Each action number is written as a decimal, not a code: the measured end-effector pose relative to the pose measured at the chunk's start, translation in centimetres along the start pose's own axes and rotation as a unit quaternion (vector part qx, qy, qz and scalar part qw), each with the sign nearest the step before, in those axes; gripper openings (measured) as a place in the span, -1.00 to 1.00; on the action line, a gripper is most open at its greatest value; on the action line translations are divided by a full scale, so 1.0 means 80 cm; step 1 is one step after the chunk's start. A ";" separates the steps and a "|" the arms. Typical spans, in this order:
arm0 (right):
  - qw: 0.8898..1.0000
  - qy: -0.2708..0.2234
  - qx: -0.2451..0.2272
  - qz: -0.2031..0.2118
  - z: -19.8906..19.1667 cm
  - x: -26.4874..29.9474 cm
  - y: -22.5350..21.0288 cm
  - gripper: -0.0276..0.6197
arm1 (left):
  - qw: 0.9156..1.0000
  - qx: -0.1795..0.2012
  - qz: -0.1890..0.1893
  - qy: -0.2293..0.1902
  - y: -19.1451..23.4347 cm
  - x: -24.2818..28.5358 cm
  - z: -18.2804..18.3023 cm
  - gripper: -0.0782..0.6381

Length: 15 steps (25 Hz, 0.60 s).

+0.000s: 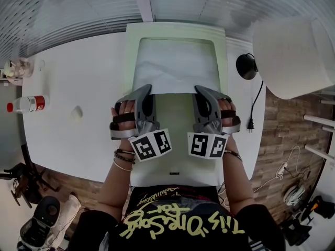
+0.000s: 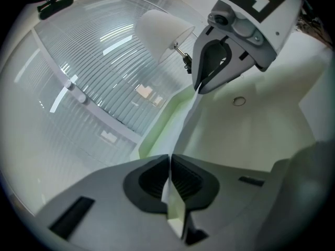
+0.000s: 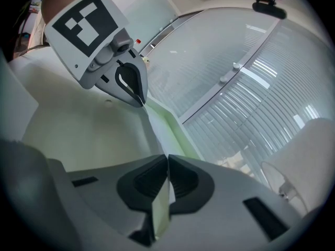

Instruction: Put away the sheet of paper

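A white sheet of paper (image 1: 175,67) lies over the far half of a pale green tray-like folder (image 1: 175,122) on the white table. My left gripper (image 1: 147,90) is shut on the sheet's near left edge, and my right gripper (image 1: 201,90) is shut on its near right edge. In the left gripper view the paper (image 2: 183,129) runs edge-on from my closed jaws (image 2: 170,163) to the right gripper (image 2: 201,88). In the right gripper view the sheet (image 3: 152,127) stretches from my closed jaws (image 3: 167,163) to the left gripper (image 3: 140,101).
A lamp with a white shade (image 1: 293,56) and a black base (image 1: 246,67) stands at the right, its cable (image 1: 255,109) trailing along the table edge. A red-capped bottle (image 1: 26,104), a jar (image 1: 15,69) and a small white lump (image 1: 77,112) sit at the left.
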State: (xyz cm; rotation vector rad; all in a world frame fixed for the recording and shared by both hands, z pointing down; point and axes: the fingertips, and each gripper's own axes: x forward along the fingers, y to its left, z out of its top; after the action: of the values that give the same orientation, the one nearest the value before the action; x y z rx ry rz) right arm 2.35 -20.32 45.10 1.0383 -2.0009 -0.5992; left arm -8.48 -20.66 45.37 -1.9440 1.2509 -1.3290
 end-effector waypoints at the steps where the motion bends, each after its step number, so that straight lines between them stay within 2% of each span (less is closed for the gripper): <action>1: 1.000 0.000 -0.001 0.000 0.000 0.001 -0.001 -0.89 | 1.000 0.000 0.000 0.001 0.000 0.001 0.000 -0.76; 15: 1.000 0.000 -0.010 -0.002 0.000 0.011 -0.005 -0.89 | 1.000 -0.011 0.001 0.005 0.007 0.012 -0.002 -0.76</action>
State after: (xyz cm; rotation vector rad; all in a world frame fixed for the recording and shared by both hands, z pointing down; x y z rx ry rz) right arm 2.24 -21.25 45.17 1.0294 -1.9895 -0.6200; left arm -8.78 -21.77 45.45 -1.9535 1.2771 -1.3300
